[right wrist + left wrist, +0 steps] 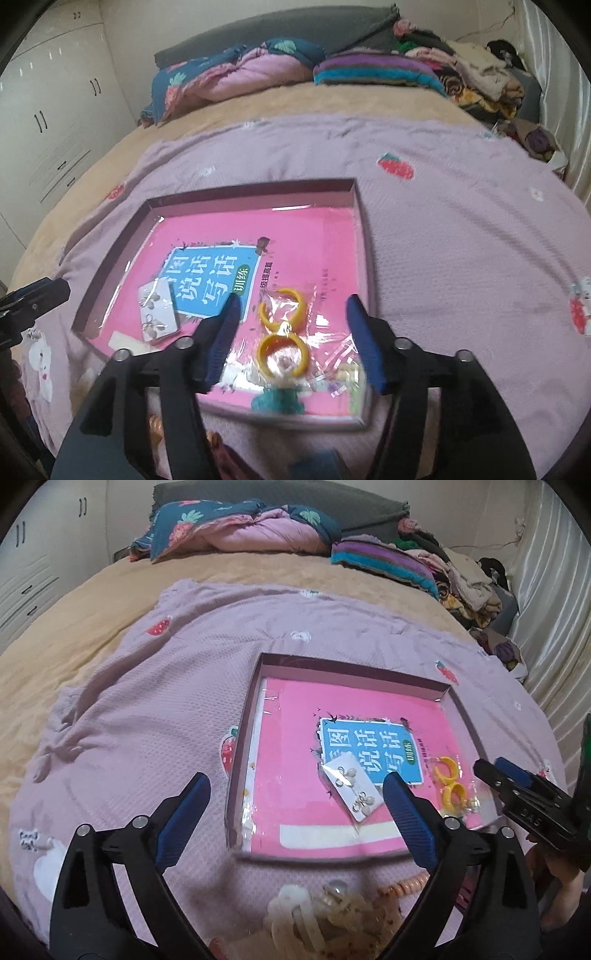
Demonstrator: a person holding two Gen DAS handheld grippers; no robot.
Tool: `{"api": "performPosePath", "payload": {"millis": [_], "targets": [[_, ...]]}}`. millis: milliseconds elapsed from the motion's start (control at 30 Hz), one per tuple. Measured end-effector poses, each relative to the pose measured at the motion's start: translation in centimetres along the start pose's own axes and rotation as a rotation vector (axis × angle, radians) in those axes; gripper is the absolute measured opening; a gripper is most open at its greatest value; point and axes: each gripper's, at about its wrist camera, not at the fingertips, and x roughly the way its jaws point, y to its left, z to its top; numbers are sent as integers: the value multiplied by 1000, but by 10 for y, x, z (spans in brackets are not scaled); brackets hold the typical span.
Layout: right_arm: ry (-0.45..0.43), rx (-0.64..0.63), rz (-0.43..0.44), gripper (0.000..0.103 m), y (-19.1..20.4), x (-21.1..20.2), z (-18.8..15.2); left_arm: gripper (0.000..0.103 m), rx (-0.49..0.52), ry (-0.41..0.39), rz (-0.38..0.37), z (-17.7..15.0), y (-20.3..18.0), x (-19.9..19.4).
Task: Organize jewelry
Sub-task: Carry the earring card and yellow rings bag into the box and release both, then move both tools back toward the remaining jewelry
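A shallow box tray (351, 668) (258, 188) lies on the lilac blanket with a pink book inside. On the book rest a white card of pearl earrings (352, 788) (157, 310) and a clear bag of yellow hoop earrings (448, 779) (282, 332). My left gripper (295, 779) is open over the tray's near left corner and holds nothing. My right gripper (293, 301) (493, 766) is open and straddles the bag of hoops, with its pads clear of the bag. More jewelry is piled in front of the tray: white hair clips (295, 912) and a coral coil (406, 884).
A blurred teal piece (277, 400) and another small clear bag (343, 373) lie at the tray's near edge. Folded quilts (236, 528) and a heap of clothes (469, 579) sit at the head of the bed. White cupboards (55, 122) stand left, a curtain (554, 627) hangs right.
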Motion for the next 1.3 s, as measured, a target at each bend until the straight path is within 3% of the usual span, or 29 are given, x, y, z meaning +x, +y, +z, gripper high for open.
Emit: {"api": "performPosePath", "payload": {"millis": [100,200,833,1300], "targets": [[-66,5,-6,87,-3,-27,-2,91,-6,-19,-8,-1,-2,-14],[-106,-1,-10,92,-5,-50,-3,93,-5,-45,-12,-2,-4,-29],[-277,-41,27,97,3,-171,-20,93,32,-186,-63,-13,-24,-120],[-297,-65,46,98,4,-210,-48,93,88,-175,-51,-47,-33,-136]]}}
